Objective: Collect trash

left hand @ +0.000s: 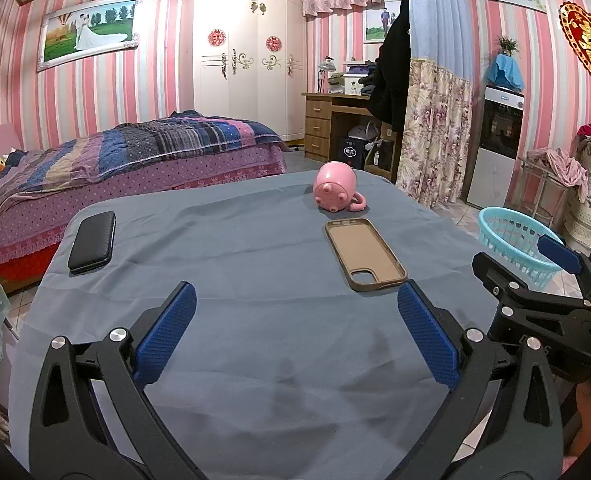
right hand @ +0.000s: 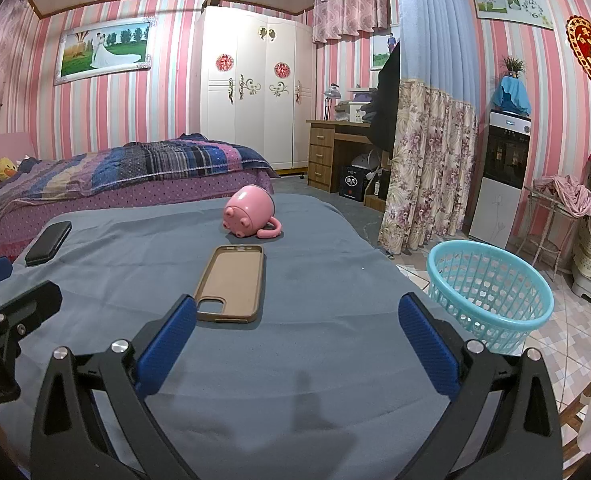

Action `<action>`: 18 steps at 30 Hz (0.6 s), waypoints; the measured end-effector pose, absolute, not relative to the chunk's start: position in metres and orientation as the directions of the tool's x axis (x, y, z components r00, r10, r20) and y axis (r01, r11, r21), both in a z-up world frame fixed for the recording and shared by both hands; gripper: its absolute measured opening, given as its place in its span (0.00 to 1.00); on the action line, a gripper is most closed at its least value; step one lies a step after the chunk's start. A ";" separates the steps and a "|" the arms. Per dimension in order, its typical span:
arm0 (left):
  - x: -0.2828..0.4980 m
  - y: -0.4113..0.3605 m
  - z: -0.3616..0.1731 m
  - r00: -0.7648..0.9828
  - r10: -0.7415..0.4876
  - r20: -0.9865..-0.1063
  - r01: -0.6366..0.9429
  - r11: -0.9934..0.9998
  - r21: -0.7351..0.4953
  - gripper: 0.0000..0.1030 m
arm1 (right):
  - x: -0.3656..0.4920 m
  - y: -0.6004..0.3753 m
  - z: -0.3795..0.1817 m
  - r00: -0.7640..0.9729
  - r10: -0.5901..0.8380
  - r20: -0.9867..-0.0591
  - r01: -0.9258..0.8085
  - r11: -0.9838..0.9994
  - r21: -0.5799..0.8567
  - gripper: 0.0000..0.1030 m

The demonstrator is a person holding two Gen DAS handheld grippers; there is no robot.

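Left wrist view: left gripper [left hand: 295, 332], jaws spread wide and holding nothing, poised low over the grey-blue cloth of the table [left hand: 255, 360], with three loose items ahead — brown phone case [left hand: 365, 254] lying hollow side up just beyond the right fingertip, pink pig mug [left hand: 335, 190] tipped on its side at the far edge, black wallet [left hand: 92, 242] well apart at the far left. Right wrist view: right gripper [right hand: 297, 332], jaws equally wide and empty, beside its partner, phone case nearest. Turquoise basket [right hand: 491, 300] stands on the floor just off the table's right edge, empty, presumably the drop point.
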State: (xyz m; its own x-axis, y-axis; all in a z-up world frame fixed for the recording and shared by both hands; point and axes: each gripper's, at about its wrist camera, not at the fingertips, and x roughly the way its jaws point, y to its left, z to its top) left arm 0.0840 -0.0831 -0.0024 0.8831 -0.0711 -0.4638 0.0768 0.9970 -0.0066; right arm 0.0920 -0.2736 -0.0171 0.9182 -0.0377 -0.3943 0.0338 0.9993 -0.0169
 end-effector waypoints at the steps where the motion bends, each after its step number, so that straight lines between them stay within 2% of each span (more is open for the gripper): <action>1: 0.084 -0.083 -0.002 0.883 -0.072 -0.464 0.077 0.997 -0.007 0.95 | 0.092 -0.273 -0.017 0.918 -0.038 -0.394 0.034 0.999 -0.017 0.96; 18: 0.084 -0.082 -0.004 0.882 -0.076 -0.464 0.080 0.997 -0.011 0.95 | 0.092 -0.273 -0.018 0.919 -0.038 -0.393 0.033 0.999 -0.019 0.96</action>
State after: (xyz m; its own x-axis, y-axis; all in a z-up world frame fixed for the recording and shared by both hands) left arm 0.0839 -0.0823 -0.0035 0.8824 -0.0760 -0.4642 0.0801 0.9967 -0.0110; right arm 0.0920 -0.2731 -0.0180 0.9187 -0.0378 -0.3932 0.0332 0.9993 -0.0186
